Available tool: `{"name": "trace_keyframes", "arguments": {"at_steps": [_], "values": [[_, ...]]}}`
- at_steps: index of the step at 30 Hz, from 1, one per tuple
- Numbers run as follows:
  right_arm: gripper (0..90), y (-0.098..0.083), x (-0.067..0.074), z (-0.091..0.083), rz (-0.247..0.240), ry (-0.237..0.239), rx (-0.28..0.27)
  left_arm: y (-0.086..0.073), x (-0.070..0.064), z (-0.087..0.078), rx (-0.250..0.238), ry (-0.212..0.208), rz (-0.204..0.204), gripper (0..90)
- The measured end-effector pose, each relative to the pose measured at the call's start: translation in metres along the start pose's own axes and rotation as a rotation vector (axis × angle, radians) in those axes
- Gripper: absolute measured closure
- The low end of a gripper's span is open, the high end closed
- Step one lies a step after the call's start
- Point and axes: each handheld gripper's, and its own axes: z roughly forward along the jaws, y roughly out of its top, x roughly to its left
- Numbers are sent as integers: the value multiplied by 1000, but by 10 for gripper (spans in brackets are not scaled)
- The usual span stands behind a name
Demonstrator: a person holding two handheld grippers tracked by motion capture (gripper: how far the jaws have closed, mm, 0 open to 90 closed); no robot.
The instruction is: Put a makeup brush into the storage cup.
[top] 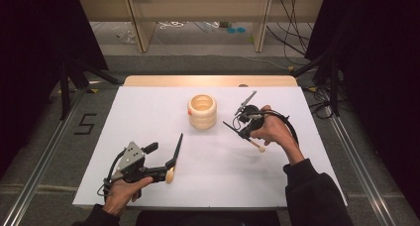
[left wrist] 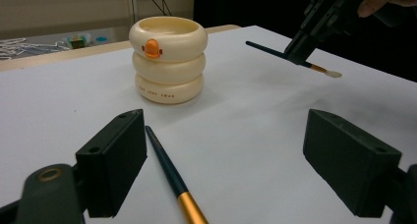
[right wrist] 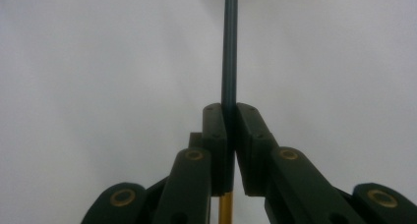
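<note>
Gripper on the left [top: 174,156] sits at about seven o'clock on the white surface [top: 148,112], its jaws spread wide and pressing on nothing. Between them lies a dark-handled brush [left wrist: 169,172] with a gold ferrule, flat on the surface — the handle runs up toward twelve o'clock, close by the left jaw in the left gripper view. Its pale rounded head [top: 170,176] rests near the gripper's body in the high view.

At the centre, toward twelve o'clock, stands a cream holder [top: 202,111] shaped like three stacked rings, upright and open at the top, with a small orange mark [left wrist: 152,48] on its upper ring; it stands well apart from both grippers.

Right gripper [top: 236,122], at about three o'clock just beside the holder, is clamped tight on a second brush [right wrist: 229,52] — the slim dark handle passes straight between the closed jaws, gold ferrule below them. That brush is lifted clear of the surface, tilted, its pale tip [top: 261,148] toward five o'clock.
</note>
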Motion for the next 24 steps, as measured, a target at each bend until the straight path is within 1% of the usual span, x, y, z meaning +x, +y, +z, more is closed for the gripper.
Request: {"name": "trace_keyframes", "arguments": {"at_steps": [2,3,4,5,6,7,8,9,10,11,12,13,15,16,19,21,22,23,24], "values": [[835,0,3,1,-29,3,6,0,0,0,3,-4,13,164],[835,0,5,1,-38,6,13,0,0,0,7,-6,5,164],[835,1,8,1,-46,4,15,0,0,0,10,-8,19,164],[835,1,10,1,-70,13,19,0,0,1,8,-11,18,164],[835,1,12,1,-86,21,23,0,0,1,13,-15,26,164],[835,2,15,0,-103,24,30,-1,-1,1,16,-12,14,164],[835,2,18,0,-113,31,38,-1,0,1,25,-19,36,164],[835,2,22,0,-138,40,38,-1,-1,2,29,-22,40,164],[835,2,25,0,-157,48,41,-1,-2,3,29,-25,27,164],[835,2,28,0,-178,49,39,-1,-2,3,38,-23,34,164],[835,2,31,0,-191,52,49,-1,-2,3,43,-32,47,164],[835,3,37,0,-222,51,53,-2,-2,3,51,-33,41,165],[835,3,39,0,-231,56,53,-2,-3,4,62,-40,46,165],[835,3,43,-1,-249,59,51,-2,-2,5,63,-48,61,165],[835,5,49,-2,-275,67,47,-2,-4,5,70,-51,52,168],[835,5,53,-1,-291,73,57,-2,-3,5,71,-57,63,170],[835,5,55,-1,-302,70,63,-2,-4,6,72,-58,50,172],[835,5,56,0,-330,65,70,-1,-3,6,78,-66,56,172],[835,4,59,1,-343,63,86,-1,-3,6,85,-73,60,170]]}}
